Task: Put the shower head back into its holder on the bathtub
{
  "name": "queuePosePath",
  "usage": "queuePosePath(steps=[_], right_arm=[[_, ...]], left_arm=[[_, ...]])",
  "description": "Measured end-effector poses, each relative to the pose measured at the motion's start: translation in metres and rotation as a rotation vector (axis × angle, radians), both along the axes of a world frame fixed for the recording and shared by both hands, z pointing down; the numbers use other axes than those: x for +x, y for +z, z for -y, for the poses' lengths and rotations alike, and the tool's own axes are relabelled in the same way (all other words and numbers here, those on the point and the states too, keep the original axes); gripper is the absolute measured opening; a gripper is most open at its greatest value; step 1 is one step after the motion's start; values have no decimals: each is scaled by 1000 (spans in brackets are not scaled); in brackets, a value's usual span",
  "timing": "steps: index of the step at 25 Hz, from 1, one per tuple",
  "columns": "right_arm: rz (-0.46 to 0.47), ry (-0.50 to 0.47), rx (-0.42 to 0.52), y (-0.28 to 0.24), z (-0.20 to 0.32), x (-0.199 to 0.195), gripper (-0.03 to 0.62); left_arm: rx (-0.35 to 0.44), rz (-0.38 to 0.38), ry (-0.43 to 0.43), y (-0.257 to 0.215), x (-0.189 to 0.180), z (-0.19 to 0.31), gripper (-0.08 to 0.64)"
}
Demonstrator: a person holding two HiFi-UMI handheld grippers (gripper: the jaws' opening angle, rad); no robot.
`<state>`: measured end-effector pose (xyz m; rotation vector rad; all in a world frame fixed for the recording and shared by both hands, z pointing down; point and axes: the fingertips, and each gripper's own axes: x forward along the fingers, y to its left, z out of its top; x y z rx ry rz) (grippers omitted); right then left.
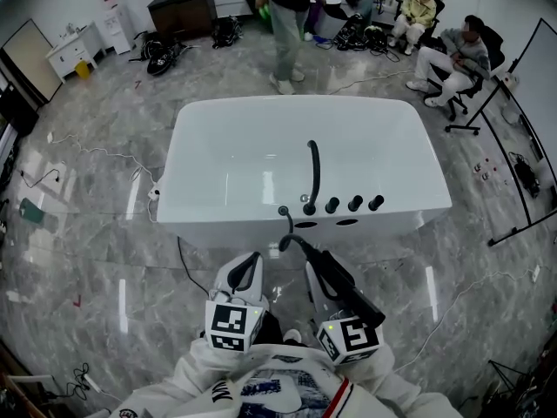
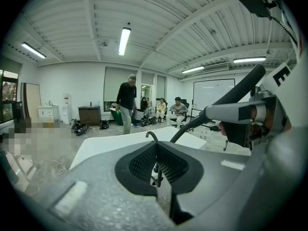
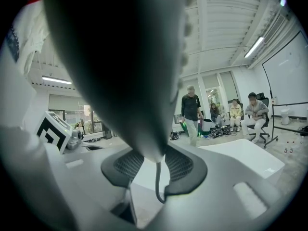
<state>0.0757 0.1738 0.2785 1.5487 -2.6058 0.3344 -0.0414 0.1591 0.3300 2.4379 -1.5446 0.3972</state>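
The white bathtub [image 1: 200,124] lies crosswise in front of me in the head view. On its near deck stand a black spout [image 1: 312,168] and three black knobs [image 1: 354,204]. My right gripper [image 1: 317,270] is shut on the black shower head [image 1: 341,287], held just short of the tub's near edge. Its hose [image 1: 285,222] arcs up from the deck. In the right gripper view the shower head [image 3: 130,66] fills the space above the pads. My left gripper [image 1: 248,266] hangs beside it, shut and holding nothing. The left gripper view shows the shower head [image 2: 231,96] to the right.
A person [image 1: 285,24] stands on the floor beyond the tub. Other people sit on chairs [image 1: 452,55] at the back right. Cables [image 1: 87,151] trail over the marble floor to the left. A dark cabinet [image 1: 181,9] and bags stand along the back wall.
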Motion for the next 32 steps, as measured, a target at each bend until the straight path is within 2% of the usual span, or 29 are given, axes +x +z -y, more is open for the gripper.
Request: queuePosePath(steps=[11, 19, 32], right_arm=[[-12, 13, 22, -14, 39, -36, 138], [-33, 4, 78, -45, 67, -72, 138], [-35, 36, 113, -59, 94, -92, 138]], left_arm=[[-28, -18, 38, 11, -26, 42, 0], [-1, -37, 59, -4, -52, 75, 0], [48, -60, 80, -30, -67, 116, 0]])
